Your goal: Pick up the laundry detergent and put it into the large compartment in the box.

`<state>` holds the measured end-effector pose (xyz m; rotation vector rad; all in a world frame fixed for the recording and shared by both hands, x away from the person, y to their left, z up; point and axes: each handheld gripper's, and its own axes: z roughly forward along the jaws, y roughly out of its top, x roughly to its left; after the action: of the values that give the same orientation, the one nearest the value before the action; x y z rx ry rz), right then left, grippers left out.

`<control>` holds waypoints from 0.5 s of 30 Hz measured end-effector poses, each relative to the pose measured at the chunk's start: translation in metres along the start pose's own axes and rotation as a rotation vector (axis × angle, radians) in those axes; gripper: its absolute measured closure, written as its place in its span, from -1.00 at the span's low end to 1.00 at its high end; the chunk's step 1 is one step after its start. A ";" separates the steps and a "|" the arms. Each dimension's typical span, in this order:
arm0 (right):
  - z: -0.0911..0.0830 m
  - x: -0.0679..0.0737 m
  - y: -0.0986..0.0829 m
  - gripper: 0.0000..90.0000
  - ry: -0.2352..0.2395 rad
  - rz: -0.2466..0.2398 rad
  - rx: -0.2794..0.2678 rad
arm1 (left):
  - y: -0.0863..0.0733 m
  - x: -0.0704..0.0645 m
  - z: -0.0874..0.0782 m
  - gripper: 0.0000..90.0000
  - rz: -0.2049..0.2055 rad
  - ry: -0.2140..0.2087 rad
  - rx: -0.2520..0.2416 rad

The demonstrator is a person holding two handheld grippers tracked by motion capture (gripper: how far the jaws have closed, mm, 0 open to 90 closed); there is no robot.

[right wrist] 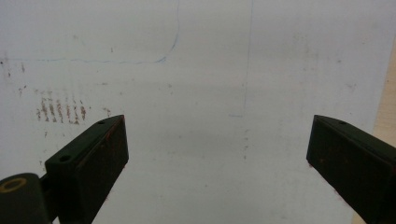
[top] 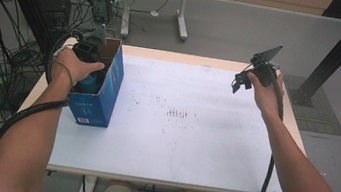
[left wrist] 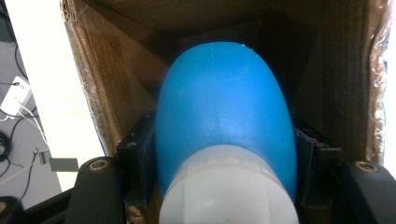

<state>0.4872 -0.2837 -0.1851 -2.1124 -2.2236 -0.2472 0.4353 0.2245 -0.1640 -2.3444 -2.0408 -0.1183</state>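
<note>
The left claw [left wrist: 219,154] is clamped around a blue bottle [left wrist: 224,112] inside the cardboard box [top: 103,91]; the right claw [right wrist: 217,154] hangs wide open, empty, above the counter [top: 194,129].

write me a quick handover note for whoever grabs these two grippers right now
Left gripper: inside the open top of the blue box, jaws closed on a blue object with a white end. In the left gripper view the object sits between the brown cardboard walls.
Right gripper: held above the right side of the table, jaws wide apart, holding nothing.
The box stands upright at the table's left edge.
Done: the object is gripped and within the box.
Left: likely either lift it out or lower and release it; the pictures do not show which. The right gripper is free to steady the box.
</note>
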 end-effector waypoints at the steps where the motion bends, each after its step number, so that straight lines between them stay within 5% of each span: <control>1: 0.000 0.000 0.000 -0.88 0.000 -0.002 -0.001 | 0.000 0.000 0.000 -0.19 0.000 -0.001 0.000; 15: -0.001 -0.001 -0.001 -0.88 0.003 0.001 -0.003 | -0.001 0.000 0.001 -0.21 0.000 -0.003 -0.001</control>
<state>0.4863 -0.2848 -0.1845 -2.1136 -2.2219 -0.2530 0.4348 0.2250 -0.1646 -2.3467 -2.0425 -0.1161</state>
